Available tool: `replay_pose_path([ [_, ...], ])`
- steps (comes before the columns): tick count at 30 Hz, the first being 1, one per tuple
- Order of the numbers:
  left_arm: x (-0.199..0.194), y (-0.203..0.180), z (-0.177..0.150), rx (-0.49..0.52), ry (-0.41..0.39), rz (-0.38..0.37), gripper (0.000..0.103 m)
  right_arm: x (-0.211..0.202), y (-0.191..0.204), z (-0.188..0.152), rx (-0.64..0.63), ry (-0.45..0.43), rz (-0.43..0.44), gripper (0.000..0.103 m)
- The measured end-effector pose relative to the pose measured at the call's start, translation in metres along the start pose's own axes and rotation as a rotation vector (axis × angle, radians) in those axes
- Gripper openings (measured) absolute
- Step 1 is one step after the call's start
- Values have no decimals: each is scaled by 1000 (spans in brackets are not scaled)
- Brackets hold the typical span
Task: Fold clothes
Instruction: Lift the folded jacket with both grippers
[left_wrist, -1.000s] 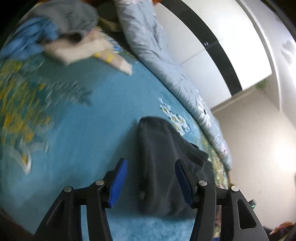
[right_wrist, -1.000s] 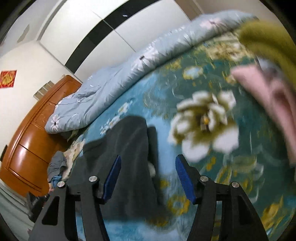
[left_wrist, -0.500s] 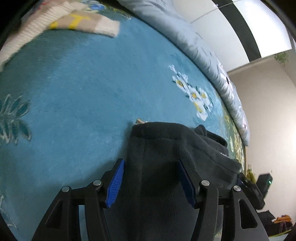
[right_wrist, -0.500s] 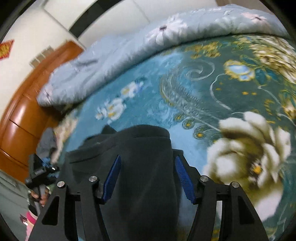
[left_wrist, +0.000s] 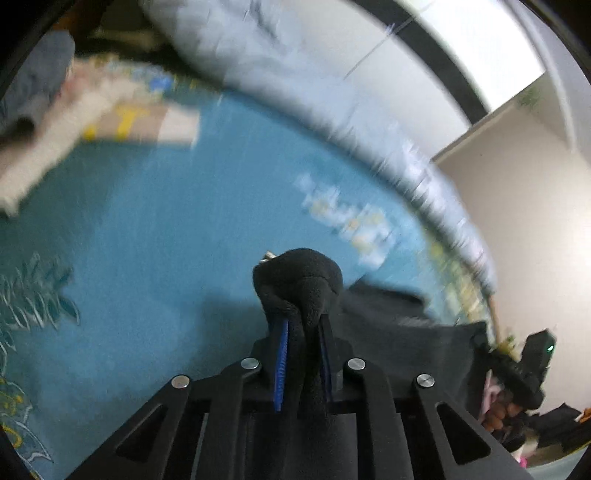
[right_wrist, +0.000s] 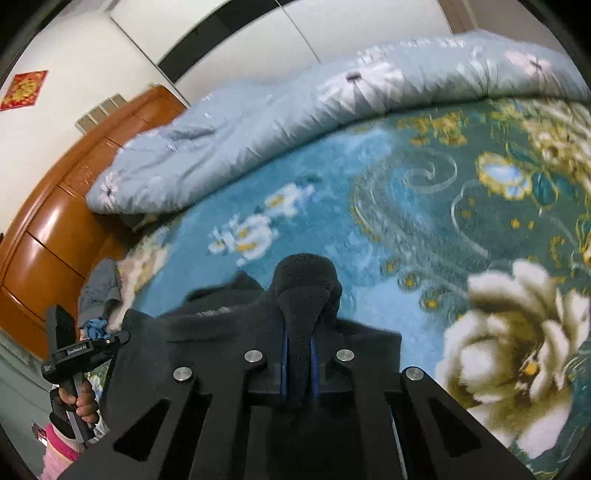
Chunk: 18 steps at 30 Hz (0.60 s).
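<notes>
Two claws, each clenched on a bunched fold of one dark fleece garment (left_wrist: 299, 277) lying on the bed's teal floral blanket (left_wrist: 155, 236). Left claw (left_wrist: 301, 354): jaws just closed, blue pads pinching a rounded lump of the fleece that bulges up beyond the fingertips. Right claw (right_wrist: 297, 365): jaws likewise just closed, fleece pressed between its two blue pads, a similar lump standing above them. Rest of the garment spread flat behind and between both grips, near the bed's front edge. One pale blue quilt (right_wrist: 280, 122) heaped along the far edge of the bed. One cream knit piece with yellow marks (left_wrist: 110, 122) toward the far left corner, blurred. One orange wooden headboard (right_wrist: 55, 221) at the left end. Each view showing the other claw's handle gripped in a hand (right_wrist: 83, 400).
</notes>
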<state>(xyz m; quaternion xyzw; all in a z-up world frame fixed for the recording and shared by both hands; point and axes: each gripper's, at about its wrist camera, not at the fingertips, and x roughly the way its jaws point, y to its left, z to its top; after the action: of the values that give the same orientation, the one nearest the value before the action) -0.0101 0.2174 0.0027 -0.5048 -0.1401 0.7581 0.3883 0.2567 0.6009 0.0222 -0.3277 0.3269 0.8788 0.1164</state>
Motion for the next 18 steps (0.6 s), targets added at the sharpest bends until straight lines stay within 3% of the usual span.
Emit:
replay_pose_path([
  [3,-25,-15,14,37,-103,-46,16,-18,2,17,-3,-76,23,9],
  [6,-21,-16,26,36,-123,-11,16,-12,-5,29,36,-88,30,9],
  [12,40,29,19,-73,11,110,16,49,-42,15,146,60,-46,9],
  [18,63,53,8,-132,71,107,16,63,-76,-3,267,101,9,10],
])
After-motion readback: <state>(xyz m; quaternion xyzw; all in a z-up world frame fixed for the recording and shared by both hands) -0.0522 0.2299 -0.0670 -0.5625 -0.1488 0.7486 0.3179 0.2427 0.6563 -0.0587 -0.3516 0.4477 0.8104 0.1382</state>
